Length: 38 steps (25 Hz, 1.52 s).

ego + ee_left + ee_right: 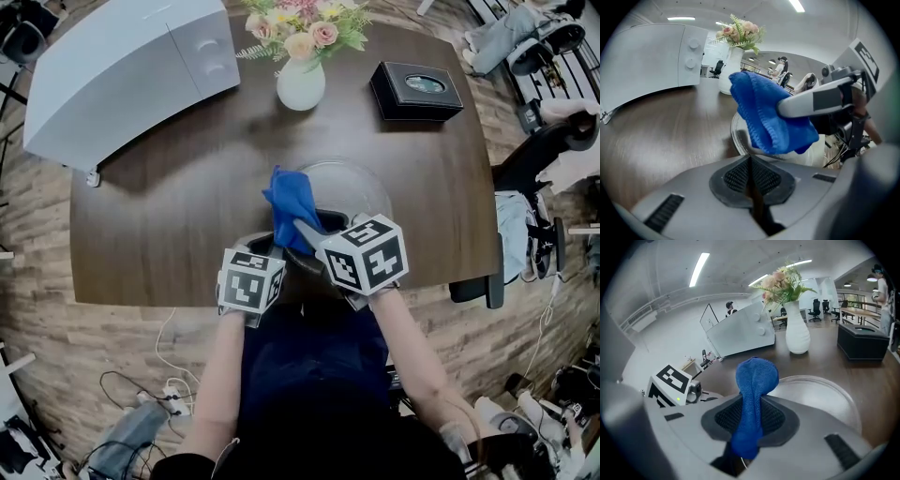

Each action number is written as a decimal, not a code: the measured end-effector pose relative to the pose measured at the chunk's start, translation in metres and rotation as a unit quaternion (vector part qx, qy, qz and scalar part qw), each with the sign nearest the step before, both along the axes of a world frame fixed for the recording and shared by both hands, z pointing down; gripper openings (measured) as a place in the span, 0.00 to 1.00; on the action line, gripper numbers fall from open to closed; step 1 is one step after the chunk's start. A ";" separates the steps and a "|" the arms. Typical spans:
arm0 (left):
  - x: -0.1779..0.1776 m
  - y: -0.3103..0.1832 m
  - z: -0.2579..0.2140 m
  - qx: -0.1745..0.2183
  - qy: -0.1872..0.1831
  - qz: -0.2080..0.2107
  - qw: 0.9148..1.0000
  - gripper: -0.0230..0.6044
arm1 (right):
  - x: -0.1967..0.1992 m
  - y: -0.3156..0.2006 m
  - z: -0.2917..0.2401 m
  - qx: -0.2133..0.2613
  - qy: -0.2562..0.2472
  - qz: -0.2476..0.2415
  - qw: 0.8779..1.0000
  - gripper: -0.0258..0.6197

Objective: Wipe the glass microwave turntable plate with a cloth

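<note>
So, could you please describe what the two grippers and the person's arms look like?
The left gripper and right gripper are light grey plastic, with broad rounded shells and dark textured pads. Each carries a white cube with black square markers. The forearms have no sleeves; the clothing is dark blue.

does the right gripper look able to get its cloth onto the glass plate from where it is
Likely yes. The right gripper is shut on the blue cloth, and the glass plate lies just ahead of it on the table, with nothing between them.
</note>
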<state>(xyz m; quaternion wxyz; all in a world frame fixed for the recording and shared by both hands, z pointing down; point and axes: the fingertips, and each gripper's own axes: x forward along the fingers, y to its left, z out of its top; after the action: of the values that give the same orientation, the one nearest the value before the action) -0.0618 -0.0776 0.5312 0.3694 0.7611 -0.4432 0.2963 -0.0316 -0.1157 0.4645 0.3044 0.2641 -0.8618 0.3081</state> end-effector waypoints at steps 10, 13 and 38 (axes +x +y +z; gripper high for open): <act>0.000 0.000 0.000 0.002 0.002 -0.003 1.000 0.04 | -0.016 0.016 0.058 -0.076 0.029 -0.020 0.997 0.16; 0.000 0.000 0.000 0.001 0.003 -0.003 1.000 0.04 | -0.014 0.014 0.062 -0.063 0.042 -0.022 0.997 0.16; 0.000 0.000 0.000 0.008 0.000 0.001 1.000 0.04 | 0.059 -0.010 0.058 -0.043 0.077 0.048 0.995 0.16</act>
<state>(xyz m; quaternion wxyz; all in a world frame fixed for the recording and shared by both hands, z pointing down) -0.0619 -0.0776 0.5310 0.3630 0.7643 -0.4448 0.2935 0.0274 -0.1253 0.5227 0.3654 0.3151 -0.8082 0.3377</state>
